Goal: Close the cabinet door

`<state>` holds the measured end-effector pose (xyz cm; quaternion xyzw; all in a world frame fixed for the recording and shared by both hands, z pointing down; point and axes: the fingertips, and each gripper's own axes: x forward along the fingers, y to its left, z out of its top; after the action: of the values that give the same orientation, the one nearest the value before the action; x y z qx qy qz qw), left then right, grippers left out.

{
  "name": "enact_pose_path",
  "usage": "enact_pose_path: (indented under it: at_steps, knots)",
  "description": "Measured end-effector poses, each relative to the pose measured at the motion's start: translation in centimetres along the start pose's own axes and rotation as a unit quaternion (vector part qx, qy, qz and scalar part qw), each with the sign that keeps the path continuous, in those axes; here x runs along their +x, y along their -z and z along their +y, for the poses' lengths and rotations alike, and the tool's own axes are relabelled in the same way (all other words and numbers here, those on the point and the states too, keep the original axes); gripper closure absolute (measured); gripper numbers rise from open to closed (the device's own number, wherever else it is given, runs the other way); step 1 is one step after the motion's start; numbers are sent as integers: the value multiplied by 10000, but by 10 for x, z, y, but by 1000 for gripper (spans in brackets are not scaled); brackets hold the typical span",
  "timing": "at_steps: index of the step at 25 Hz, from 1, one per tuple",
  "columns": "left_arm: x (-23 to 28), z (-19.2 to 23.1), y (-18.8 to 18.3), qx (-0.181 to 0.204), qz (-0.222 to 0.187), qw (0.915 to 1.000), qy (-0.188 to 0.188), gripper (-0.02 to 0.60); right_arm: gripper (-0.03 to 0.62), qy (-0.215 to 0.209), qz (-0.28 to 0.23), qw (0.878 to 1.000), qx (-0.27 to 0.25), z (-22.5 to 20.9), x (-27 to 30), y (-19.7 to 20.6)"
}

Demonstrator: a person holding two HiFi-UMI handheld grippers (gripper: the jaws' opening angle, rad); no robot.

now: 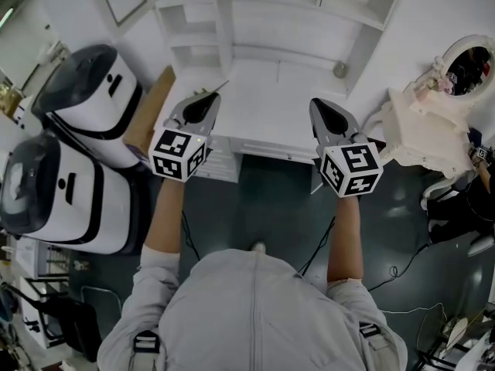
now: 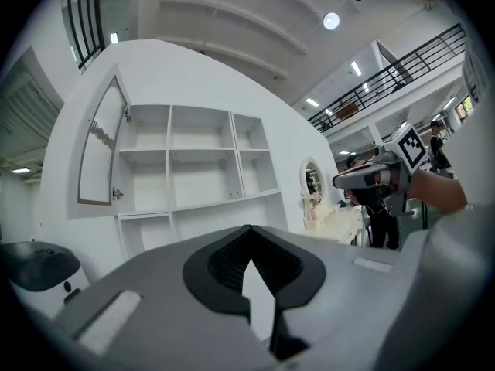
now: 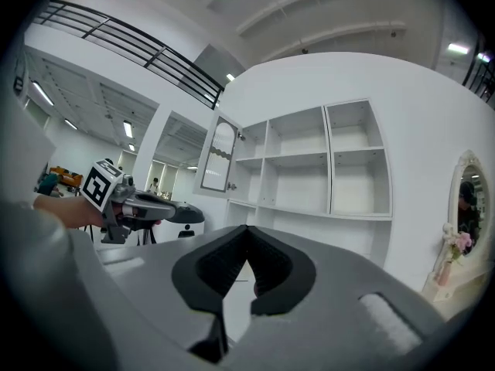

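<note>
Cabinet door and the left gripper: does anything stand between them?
No. In the left gripper view only open air separates the left gripper from the open cabinet door.

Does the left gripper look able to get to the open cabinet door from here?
Probably yes: nothing stands between the left gripper and the door, which hangs open left of the shelves, though it is some way off.

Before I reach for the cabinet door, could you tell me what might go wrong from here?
The cabinet door stands open at the upper left, apart from the shut left hand-held gripper, which could glance off its edge. The white-and-black machine beside the left arm might get bumped.
</note>
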<state>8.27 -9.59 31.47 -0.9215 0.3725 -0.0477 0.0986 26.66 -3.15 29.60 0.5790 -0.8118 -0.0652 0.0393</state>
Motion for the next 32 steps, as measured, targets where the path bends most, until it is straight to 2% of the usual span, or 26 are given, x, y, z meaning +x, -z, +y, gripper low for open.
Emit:
enact_pose_path:
  at_steps: [4,8,13,21,27,32]
  knots:
    - [21,8,4,-61,84,9997,-219,564,592,-159,-59,9998,48,-21,19,3]
    - [26,25,12,-40,254,9987,-430,563,592,-378,-142,9986,353,-25,45,6]
    - [21,61,19,-101,293,9963,-797,563,592,-712,-232,9965,377,-8,82,2]
    - [15,124,29,-182,130,9923,-1215,563,591,-955,-172,9949,266,17,150,-7]
    - [8,194,25,31,19,9870,-1608,563,591,-1325,-419,9903,93,48,222,-40]
    - [-9,255,30,13,74,9802,-1977,563,589,-1760,-512,9830,76,87,283,-55]
